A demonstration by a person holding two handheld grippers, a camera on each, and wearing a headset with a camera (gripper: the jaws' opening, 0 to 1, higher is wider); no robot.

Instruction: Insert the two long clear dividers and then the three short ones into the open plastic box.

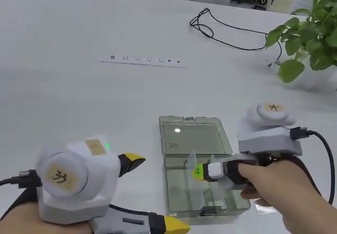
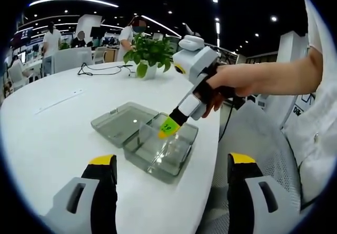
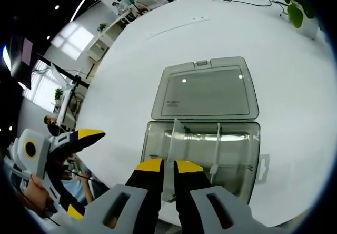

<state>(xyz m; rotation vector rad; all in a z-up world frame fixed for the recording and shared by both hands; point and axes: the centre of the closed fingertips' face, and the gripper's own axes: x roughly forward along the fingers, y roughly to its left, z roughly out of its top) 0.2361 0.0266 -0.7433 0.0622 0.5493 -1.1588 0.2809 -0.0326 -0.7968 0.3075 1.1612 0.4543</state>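
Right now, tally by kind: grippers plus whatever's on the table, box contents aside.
Grippers: 2, the left gripper open, the right gripper shut on a divider
Box: 1
Power strip: 1
Cable: 1
Plant: 1
Total: 6

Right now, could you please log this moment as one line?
left gripper: open, empty, clear of box | right gripper: shut on divider in box | lid: open
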